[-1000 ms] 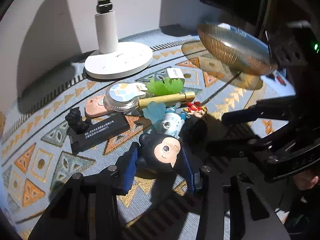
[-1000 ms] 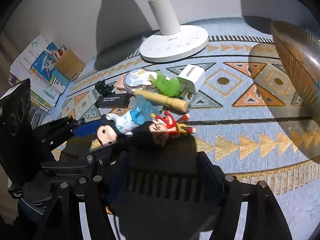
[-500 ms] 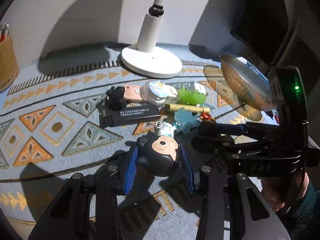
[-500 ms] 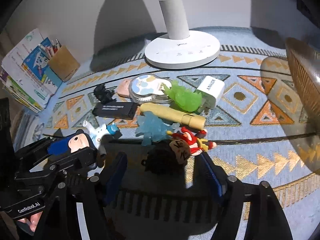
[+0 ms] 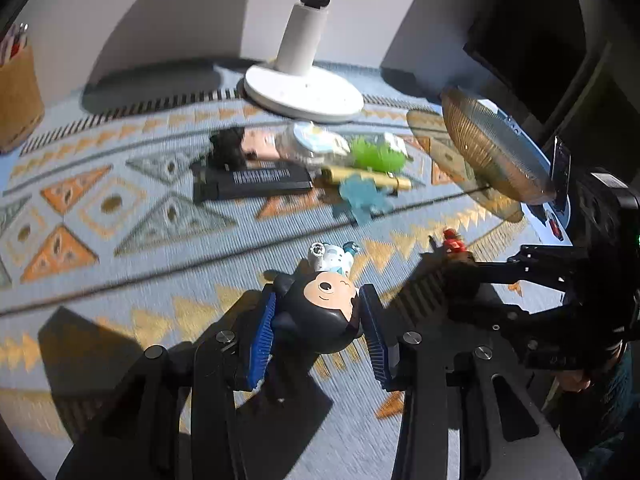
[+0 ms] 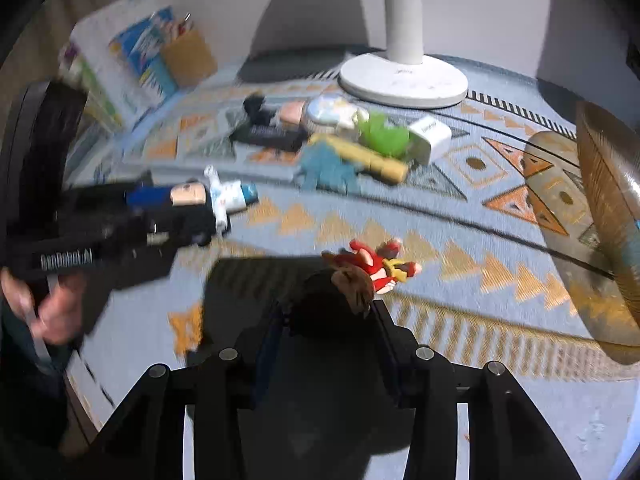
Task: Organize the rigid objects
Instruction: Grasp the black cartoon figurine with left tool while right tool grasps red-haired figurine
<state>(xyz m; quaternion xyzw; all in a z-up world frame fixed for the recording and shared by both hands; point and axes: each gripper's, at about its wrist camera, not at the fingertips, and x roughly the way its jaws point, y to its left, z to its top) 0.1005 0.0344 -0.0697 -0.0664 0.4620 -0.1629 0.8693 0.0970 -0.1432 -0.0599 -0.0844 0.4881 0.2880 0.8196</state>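
Left tongs (image 5: 318,316): clamped on mouse-eared figurine (image 5: 322,312), above patterned bench (image 5: 120,240). Right tongs (image 6: 328,320): just closing, gripping red-clad figurine (image 6: 374,266). Ribbed amber bowl (image 5: 492,156): contents unseen. Wooden holder (image 6: 188,58): pens.
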